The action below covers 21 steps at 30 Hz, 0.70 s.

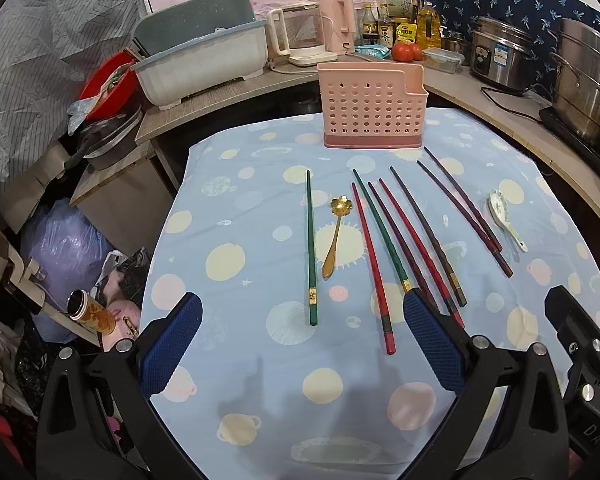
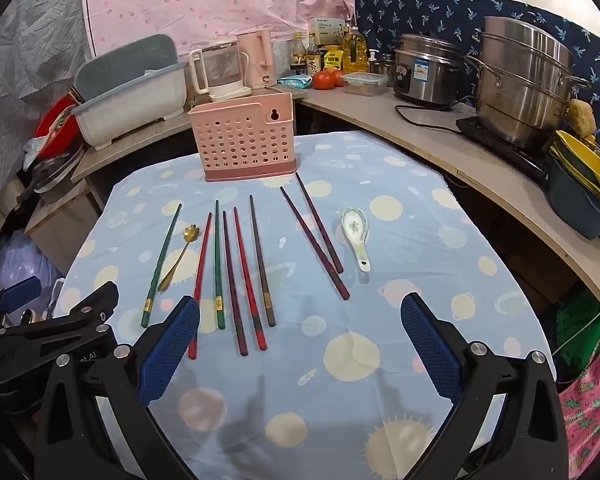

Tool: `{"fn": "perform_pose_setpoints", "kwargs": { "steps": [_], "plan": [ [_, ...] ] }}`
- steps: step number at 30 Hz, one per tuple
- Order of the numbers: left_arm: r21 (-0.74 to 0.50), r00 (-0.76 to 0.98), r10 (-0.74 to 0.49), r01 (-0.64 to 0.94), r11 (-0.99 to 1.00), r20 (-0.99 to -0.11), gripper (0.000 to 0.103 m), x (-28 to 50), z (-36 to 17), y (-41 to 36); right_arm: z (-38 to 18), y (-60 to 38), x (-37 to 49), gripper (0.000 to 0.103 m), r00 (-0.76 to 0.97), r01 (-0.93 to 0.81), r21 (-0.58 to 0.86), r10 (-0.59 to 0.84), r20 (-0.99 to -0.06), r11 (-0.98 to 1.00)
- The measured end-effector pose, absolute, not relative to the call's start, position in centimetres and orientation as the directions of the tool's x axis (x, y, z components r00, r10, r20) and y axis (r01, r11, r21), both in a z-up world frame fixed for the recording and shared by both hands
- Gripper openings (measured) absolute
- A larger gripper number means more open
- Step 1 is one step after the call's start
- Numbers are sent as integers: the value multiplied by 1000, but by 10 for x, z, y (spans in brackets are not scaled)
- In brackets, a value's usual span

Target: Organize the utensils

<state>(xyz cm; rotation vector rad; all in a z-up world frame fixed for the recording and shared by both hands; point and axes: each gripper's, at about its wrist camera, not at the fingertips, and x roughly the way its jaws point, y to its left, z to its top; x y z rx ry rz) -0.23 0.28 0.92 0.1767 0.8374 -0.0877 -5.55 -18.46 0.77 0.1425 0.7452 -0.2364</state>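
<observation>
Both tongs, left [image 1: 300, 344] and right [image 2: 300, 344], gape wide and empty; chopsticks [image 2: 236, 272] and spoons [image 2: 356, 232] lie mid-frame, fanned for picking, caddy [image 2: 244, 140] above

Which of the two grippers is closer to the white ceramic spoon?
The right gripper: the white spoon lies ahead between its open fingers. The left gripper sits further left, facing the green chopstick.
</observation>
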Motion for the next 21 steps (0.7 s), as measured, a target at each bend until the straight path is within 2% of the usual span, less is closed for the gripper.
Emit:
{"fn": "perform_pose_setpoints", "kwargs": {
  "steps": [21],
  "plan": [
    [109, 677, -17, 142, 984, -735, 96, -6, 23, 6, 20, -184, -60, 97, 728, 262, 49, -164, -665, 964]
  ]
}}
